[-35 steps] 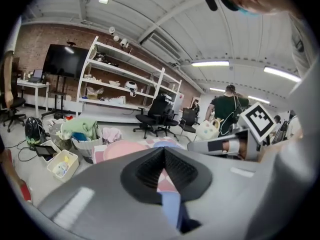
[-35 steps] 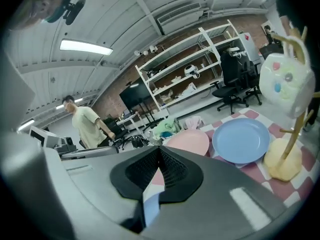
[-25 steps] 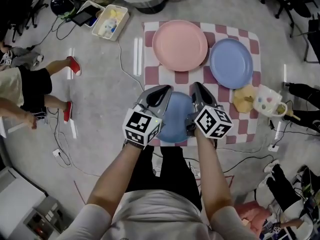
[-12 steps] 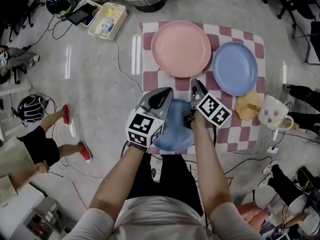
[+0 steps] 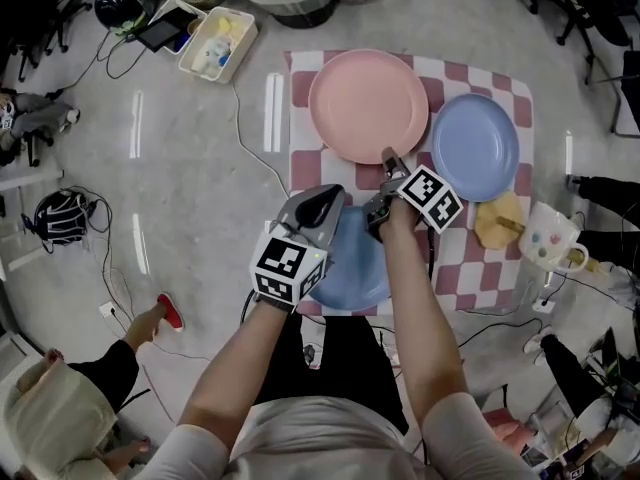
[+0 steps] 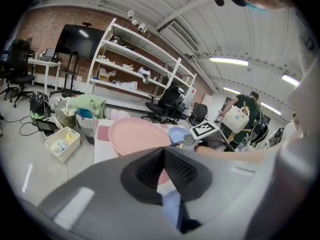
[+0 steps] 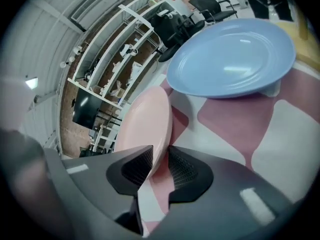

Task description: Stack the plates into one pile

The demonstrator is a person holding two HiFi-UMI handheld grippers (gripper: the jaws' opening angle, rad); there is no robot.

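Observation:
On the checkered cloth lie a large pink plate, a blue plate to its right, and a second blue plate at the near edge. My right gripper sits at the pink plate's near rim. In the right gripper view the pink plate has its rim pinched between the jaws of the right gripper, with the far blue plate beyond. My left gripper hovers over the near blue plate's left part. The left gripper has its pads meeting, with nothing between them.
A spotted cup and a yellow object stand at the right edge of the cloth-covered table. On the floor are a white bin, cables, and a person's red shoe at the left.
My right gripper has moved forward from beside the near blue plate to the pink plate's near rim. The left gripper has stayed over the near blue plate. A bystander on the left has walked off.

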